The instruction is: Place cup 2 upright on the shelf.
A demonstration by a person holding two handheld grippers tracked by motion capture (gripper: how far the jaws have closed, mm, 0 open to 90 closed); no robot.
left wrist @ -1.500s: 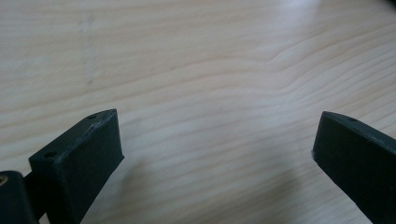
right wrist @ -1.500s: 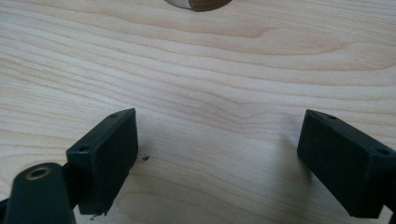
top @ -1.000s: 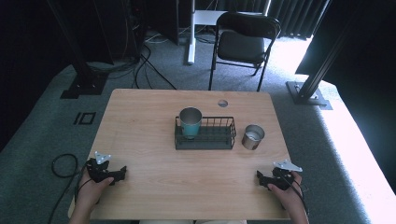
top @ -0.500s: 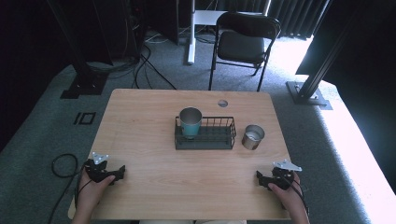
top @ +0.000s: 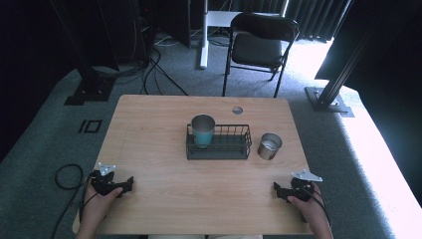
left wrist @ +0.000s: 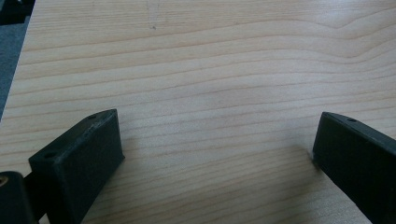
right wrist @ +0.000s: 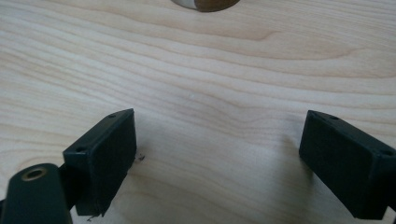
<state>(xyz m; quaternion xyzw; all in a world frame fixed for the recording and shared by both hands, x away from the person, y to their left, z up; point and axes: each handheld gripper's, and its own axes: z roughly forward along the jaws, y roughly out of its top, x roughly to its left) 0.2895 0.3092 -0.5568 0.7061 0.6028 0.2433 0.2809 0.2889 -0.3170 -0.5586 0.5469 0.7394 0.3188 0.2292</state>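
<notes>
Steel cup (top: 270,146) stands upright on the wooden table (top: 159,129), just beside the right end of the black wire basket (top: 234,148), apart from both of your grippers; it is the nearest thing to your right one. In the right gripper view its lower edge (right wrist: 206,4) sits at the top, across bare wood from the jaws. Your right gripper (top: 278,191) rests at the near right part of the table, jaws spread wide with nothing between them, as its own view confirms (right wrist: 217,149). Your left gripper (top: 127,183) lies at the near left part, well apart from the basket; its jaws are likewise spread on bare wood (left wrist: 217,149). A teal cup (top: 203,130) stands upright inside the left end of the basket. Behind the table, a black folding chair (top: 261,47) stands on the grey carpet.
</notes>
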